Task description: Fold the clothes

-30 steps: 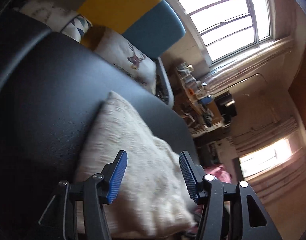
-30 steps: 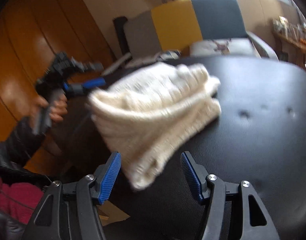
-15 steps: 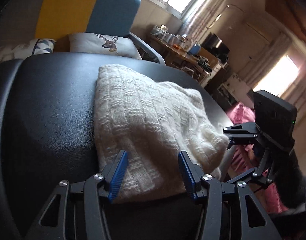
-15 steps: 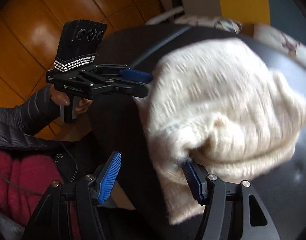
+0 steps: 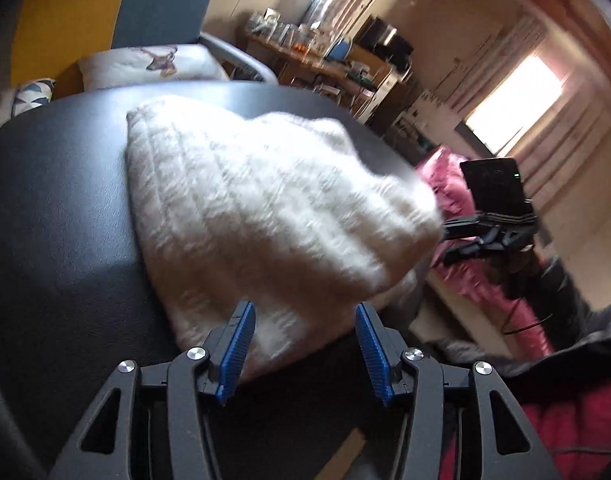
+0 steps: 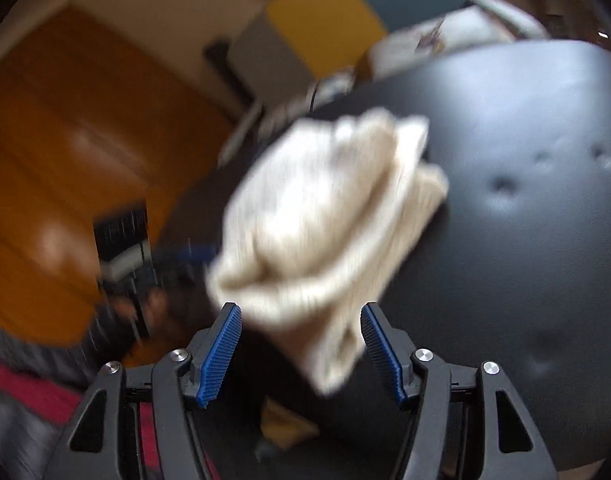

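Though blur smears your right view, the folded sweater (image 6: 325, 220) lies on the black seat (image 6: 505, 248); both grippers (image 5: 301, 344) (image 6: 301, 348) gape empty; only your left view shows the cluttered shelf (image 5: 325, 60).

Window glare, motion blur, fisheye edges.

Left wrist view: sweater (image 5: 257, 216) lies on seat (image 5: 57, 208), frame centre, its near edge between left gripper (image 5: 303, 350) fingers. Cushion (image 5: 145, 66) behind seat, upper left. Shelf (image 5: 317, 64) upper centre. Right gripper (image 5: 445, 236) at sweater's right edge.

Right wrist view: sweater (image 6: 325, 216) centre, overhanging seat (image 6: 525, 220) edge, above right gripper (image 6: 301, 354).
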Demonstrator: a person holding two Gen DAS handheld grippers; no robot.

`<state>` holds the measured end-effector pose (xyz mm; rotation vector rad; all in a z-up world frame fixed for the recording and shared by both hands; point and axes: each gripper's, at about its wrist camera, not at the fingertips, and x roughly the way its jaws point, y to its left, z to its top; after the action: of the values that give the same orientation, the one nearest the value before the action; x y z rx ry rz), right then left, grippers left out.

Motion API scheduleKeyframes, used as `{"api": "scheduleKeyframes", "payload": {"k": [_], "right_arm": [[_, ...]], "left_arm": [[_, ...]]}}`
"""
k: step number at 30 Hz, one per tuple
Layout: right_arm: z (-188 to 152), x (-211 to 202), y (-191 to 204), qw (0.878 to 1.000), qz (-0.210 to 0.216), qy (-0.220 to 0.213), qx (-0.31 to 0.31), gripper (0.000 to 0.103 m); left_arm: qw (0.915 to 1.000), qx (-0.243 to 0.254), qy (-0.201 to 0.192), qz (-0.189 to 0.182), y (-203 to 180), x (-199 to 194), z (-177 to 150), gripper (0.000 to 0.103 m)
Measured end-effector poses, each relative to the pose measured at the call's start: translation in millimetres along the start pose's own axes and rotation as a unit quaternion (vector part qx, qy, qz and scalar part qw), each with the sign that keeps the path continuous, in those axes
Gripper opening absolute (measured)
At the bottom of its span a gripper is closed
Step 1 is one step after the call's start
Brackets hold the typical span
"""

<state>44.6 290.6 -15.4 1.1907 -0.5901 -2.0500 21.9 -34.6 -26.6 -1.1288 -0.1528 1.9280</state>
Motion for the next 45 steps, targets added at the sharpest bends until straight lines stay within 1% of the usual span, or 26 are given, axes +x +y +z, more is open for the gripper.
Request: {"api": "scheduleKeyframes", "payload": {"k": [3, 6, 9, 10, 11, 12, 13, 14, 16, 18, 19, 20, 21, 23, 24, 26, 27, 29, 30, 33, 34, 36, 39, 41, 43, 45], "right_arm": [[27, 8, -13, 0.995, 0.052, -0.036, 0.074, 0.065], [52, 38, -23, 0.991, 0.053, -0.042, 0.115, 0.065], [57, 70, -44, 0.983, 0.050, -0.033, 0.175, 0.065], [57, 78, -49, 0.982, 0.046, -0.029, 0.181, 0.065], [58, 87, -53, 0.981, 0.041, -0.025, 0.186, 0.061], [58, 94, -49, 0.985, 0.037, -0.024, 0.167, 0.054], [62, 95, -40, 0.989, 0.023, -0.024, 0.142, 0.025], [67, 96, -30, 0.993, 0.009, -0.025, 0.117, 0.017], [78, 89, -4, 0.997, -0.016, -0.039, 0.058, 0.015], [92, 72, 33, 0.995, -0.078, -0.055, -0.036, 0.015], [93, 79, 40, 0.986, -0.143, -0.031, -0.079, 0.015], [93, 86, 46, 0.970, -0.209, -0.005, -0.120, 0.015], [91, 100, 34, 0.965, -0.232, 0.036, -0.114, 0.015], [80, 121, 3, 0.960, -0.248, 0.078, -0.105, 0.014], [76, 117, -7, 0.966, -0.231, 0.061, -0.096, 0.014], [77, 105, -21, 0.979, -0.194, 0.041, -0.049, 0.015], [76, 103, -26, 0.983, -0.179, 0.033, -0.037, 0.016], [74, 97, -33, 0.988, -0.149, 0.021, -0.020, 0.018], [73, 92, -36, 0.991, -0.135, 0.015, -0.010, 0.020], [68, 74, -37, 0.997, -0.082, -0.006, 0.010, 0.028], [65, 65, -34, 0.998, -0.059, -0.012, 0.012, 0.031], [54, 48, -28, 1.000, 0.001, -0.001, 0.013, 0.037], [35, 47, -12, 0.998, 0.053, 0.042, -0.004, 0.047], [22, 50, -1, 0.996, 0.058, 0.070, -0.024, 0.056], [13, 56, 10, 0.993, 0.063, 0.090, -0.044, 0.057], [12, 63, 19, 0.991, 0.069, 0.092, -0.063, 0.057]], "left_arm": [[1.0000, 0.000, -0.003, -0.001, -2, 13, 7, 0.052], [1.0000, -0.002, 0.006, -0.004, -3, 31, 9, 0.052], [0.9999, -0.007, 0.003, -0.009, -3, 38, 9, 0.053], [0.9999, -0.009, 0.001, -0.011, -2, 39, 8, 0.055], [0.9999, -0.011, 0.000, -0.013, 0, 39, 8, 0.055], [0.9998, -0.012, 0.001, -0.015, 1, 40, 7, 0.056], [0.9998, -0.008, 0.004, -0.017, 1, 42, 6, 0.057], [0.9998, -0.002, 0.010, -0.017, 1, 44, 5, 0.058], [0.9993, 0.015, 0.030, -0.019, -1, 49, 2, 0.059], [0.9977, 0.038, 0.051, -0.026, -6, 52, 1, 0.060], [0.9964, 0.049, 0.062, -0.031, -9, 53, -1, 0.060], [0.9950, 0.061, 0.072, -0.034, -12, 55, -2, 0.060], [0.9936, 0.072, 0.080, -0.034, -16, 56, -4, 0.060], [0.9903, 0.096, 0.095, -0.034, -23, 58, -6, 0.060], [0.9888, 0.104, 0.102, -0.033, -26, 59, -6, 0.059], [0.9874, 0.106, 0.112, -0.036, -29, 56, -4, 0.060], [0.9881, 0.093, 0.112, -0.051, -28, 51, -1, 0.058], [0.9886, 0.053, 0.102, -0.097, -21, 37, 8, 0.058], [0.9894, 0.037, 0.087, -0.110, -17, 31, 16, 0.058], [0.9921, -0.002, 0.016, -0.125, -5, 15, 47, 0.060], [0.9925, -0.013, -0.006, -0.122, 0, 12, 58, 0.062], [0.9934, -0.028, -0.030, -0.107, 10, 19, 78, 0.062], [0.9946, -0.044, -0.034, -0.087, 22, 38, 96, 0.062], [0.9953, -0.050, -0.030, -0.078, 25, 53, 105, 0.062], [0.9959, -0.052, -0.024, -0.070, 30, 68, 114, 0.062], [0.9964, -0.049, -0.018, -0.067, 27, 82, 117, 0.062]]}}
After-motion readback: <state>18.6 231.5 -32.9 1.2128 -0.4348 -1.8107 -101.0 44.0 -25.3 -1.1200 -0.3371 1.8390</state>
